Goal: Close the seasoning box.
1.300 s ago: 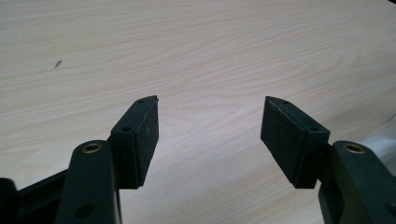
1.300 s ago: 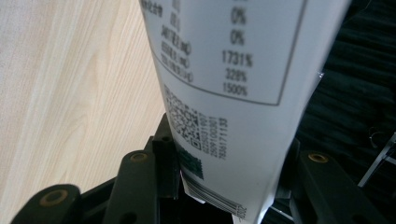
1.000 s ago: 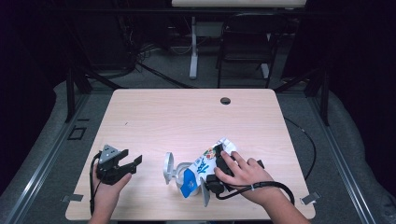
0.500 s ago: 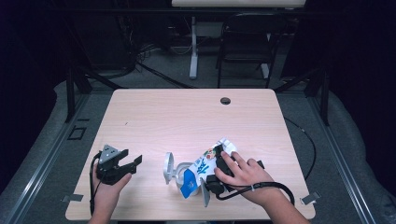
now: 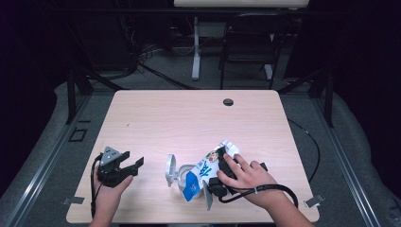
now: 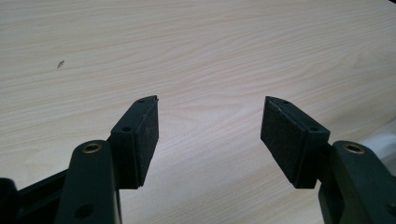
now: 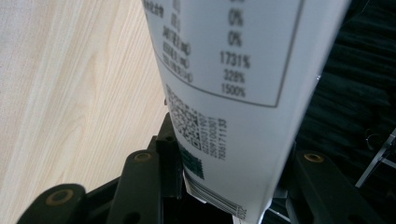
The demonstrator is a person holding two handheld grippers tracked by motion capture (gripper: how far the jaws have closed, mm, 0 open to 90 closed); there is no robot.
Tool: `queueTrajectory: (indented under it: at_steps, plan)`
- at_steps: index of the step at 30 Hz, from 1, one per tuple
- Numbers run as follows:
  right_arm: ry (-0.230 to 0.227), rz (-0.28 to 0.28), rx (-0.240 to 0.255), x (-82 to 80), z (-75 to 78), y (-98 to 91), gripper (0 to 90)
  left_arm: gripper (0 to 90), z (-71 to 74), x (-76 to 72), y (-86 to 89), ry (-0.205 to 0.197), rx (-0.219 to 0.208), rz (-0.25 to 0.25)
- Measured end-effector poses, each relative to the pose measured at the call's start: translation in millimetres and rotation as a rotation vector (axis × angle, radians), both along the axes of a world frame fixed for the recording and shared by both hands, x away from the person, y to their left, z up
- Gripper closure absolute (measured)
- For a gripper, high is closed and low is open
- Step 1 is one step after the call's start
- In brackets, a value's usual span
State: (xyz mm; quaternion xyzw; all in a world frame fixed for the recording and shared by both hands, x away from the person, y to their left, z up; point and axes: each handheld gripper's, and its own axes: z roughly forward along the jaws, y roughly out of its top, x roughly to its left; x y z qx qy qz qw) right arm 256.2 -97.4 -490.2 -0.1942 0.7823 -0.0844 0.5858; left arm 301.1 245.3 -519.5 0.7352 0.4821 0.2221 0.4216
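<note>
- Almost nothing has shifted over the last second: both my hands sit where they were, and the white and blue carton [image 5: 204, 174] lies in the same spot on the near part of the table [image 5: 189, 118], right of centre.
- The one change is small: my right gripper [image 5: 218, 177] has eased its jaws inward a touch around the carton, so I judge the grip is being settled rather than a lift begun.
- My right gripper is clamped across the carton, with my fingers spread over its top end.
- My left gripper [image 5: 124, 166] rests at the near left, well apart from the carton, jaws spread with nothing between them.
- The high view shows the white flip lid [image 5: 170, 169] hanging open at the carton's left end.
- The right gripper view gives the carton's printed panel [image 7: 224, 84] instead: a nutrition table, a QR code and a barcode, wedged between the black jaws.
- The left gripper view confirms its pads [image 6: 147, 135] stand wide over bare wood.
</note>
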Motion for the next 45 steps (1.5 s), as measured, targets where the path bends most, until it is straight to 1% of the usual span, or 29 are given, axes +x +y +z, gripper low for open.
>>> queueTrajectory:
  at_steps: [5,13,27,38,40,45]
  plan:
    - [0.000,0.000,0.001,0.1,-0.1,0.2,59.5,37.3,0.0,0.0,-0.1,0.000,0.000,-0.001]
    - [-0.007,-0.001,-0.013,-0.4,0.7,1.5,60.4,37.3,0.6,0.0,0.3,-0.001,0.002,-0.003]
    - [-0.003,0.005,-0.007,-0.6,1.0,1.7,62.4,37.3,0.8,0.0,0.7,0.001,0.000,-0.001]
    - [-0.004,0.005,-0.009,-1.0,2.6,1.6,66.2,37.4,0.6,-0.2,1.0,-0.001,-0.005,0.002]
    - [0.001,0.006,-0.001,-0.7,3.3,1.0,67.1,37.3,0.6,-0.3,0.9,0.000,-0.004,0.002]
    - [0.001,0.006,-0.001,-0.9,3.5,0.8,68.5,37.5,0.5,-0.2,1.0,-0.001,-0.006,0.003]
